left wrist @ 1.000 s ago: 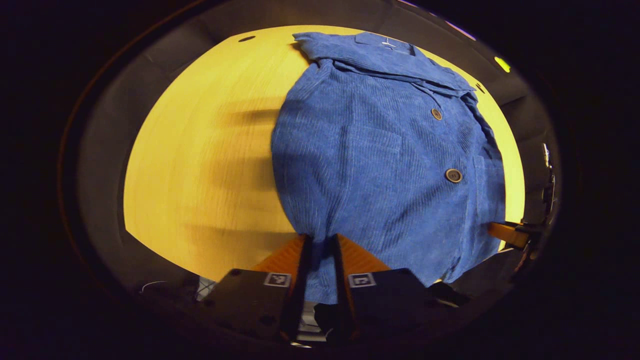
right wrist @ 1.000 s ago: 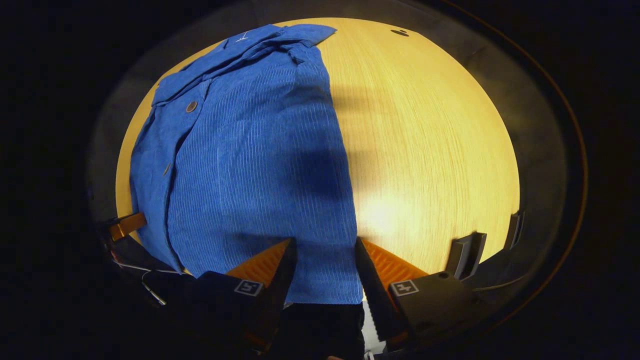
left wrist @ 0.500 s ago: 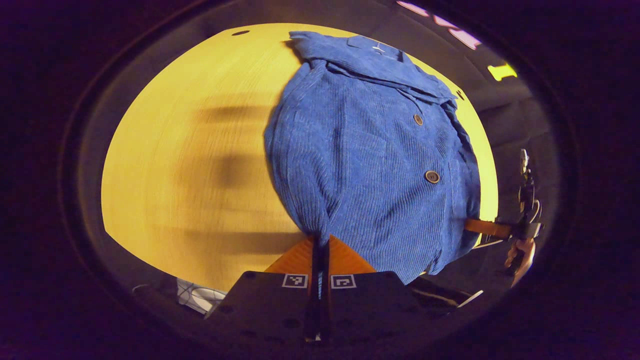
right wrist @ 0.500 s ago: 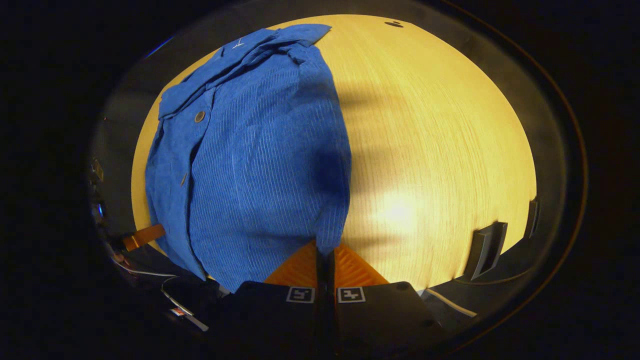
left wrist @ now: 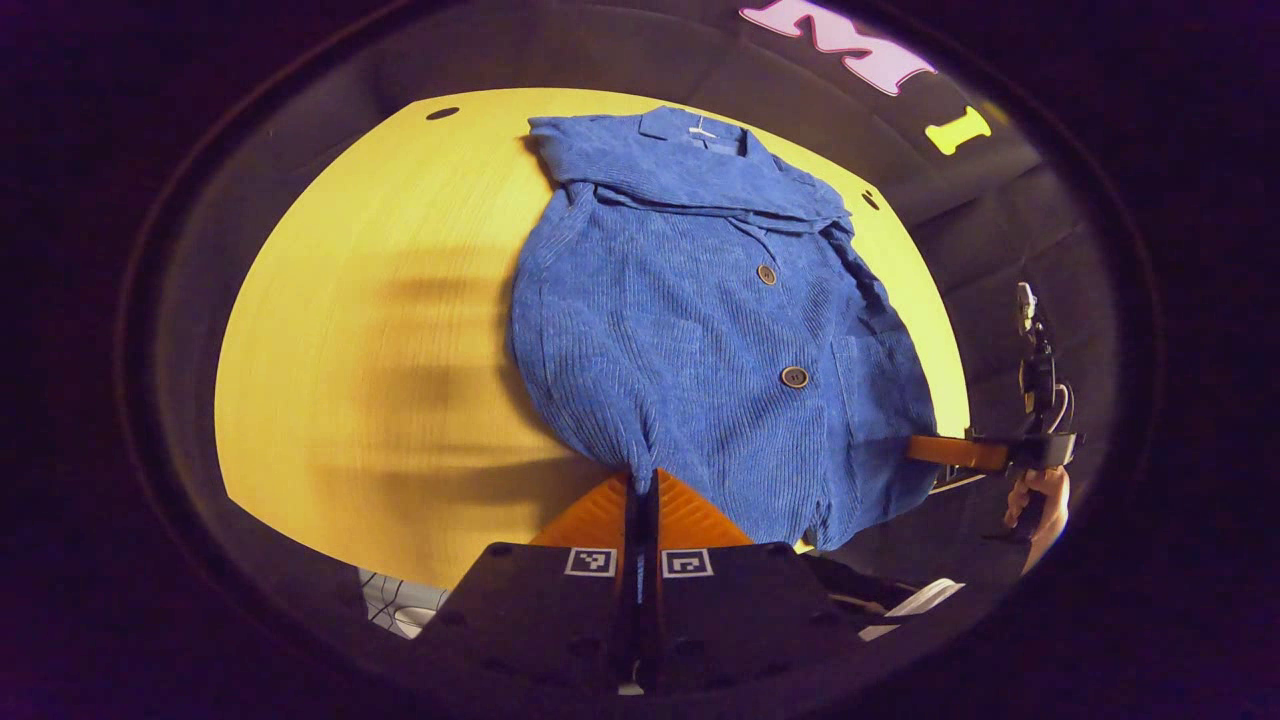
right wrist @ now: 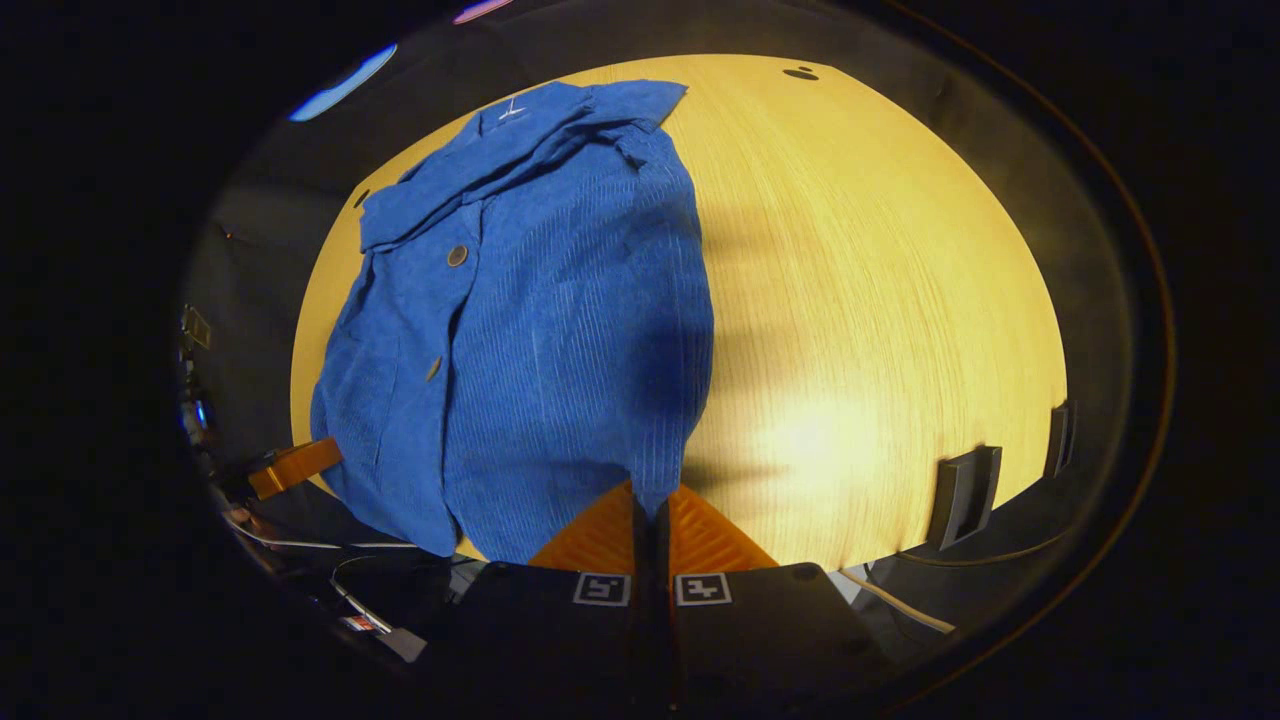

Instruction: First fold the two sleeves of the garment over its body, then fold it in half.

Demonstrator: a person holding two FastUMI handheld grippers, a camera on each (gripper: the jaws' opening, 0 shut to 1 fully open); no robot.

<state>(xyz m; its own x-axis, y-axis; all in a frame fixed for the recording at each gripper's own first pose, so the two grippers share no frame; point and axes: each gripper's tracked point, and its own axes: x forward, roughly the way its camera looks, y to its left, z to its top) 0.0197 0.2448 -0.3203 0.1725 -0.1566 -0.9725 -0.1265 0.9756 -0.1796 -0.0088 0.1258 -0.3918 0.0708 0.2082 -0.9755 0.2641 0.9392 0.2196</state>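
Tabletop (left wrist: 340, 330): yellow wood, round under the fisheye, dark booth wall behind; small dark hole near the far edge at 11 o'clock in the left gripper view.
Jacket (left wrist: 700, 330): blue corduroy, lying flat on the tabletop, collar at 12 o'clock, hem toward 6 o'clock at the near edge; sleeves already lie over its body.
Left gripper (left wrist: 640, 490): orange fingers pressed together, pinching the hem's corner.
Right gripper (right wrist: 648, 500): fingers pressed together on the hem's other corner; at 3 o'clock in the left gripper view, held by a hand (left wrist: 1040, 500).
Buttons (left wrist: 794, 377): two, down the front.
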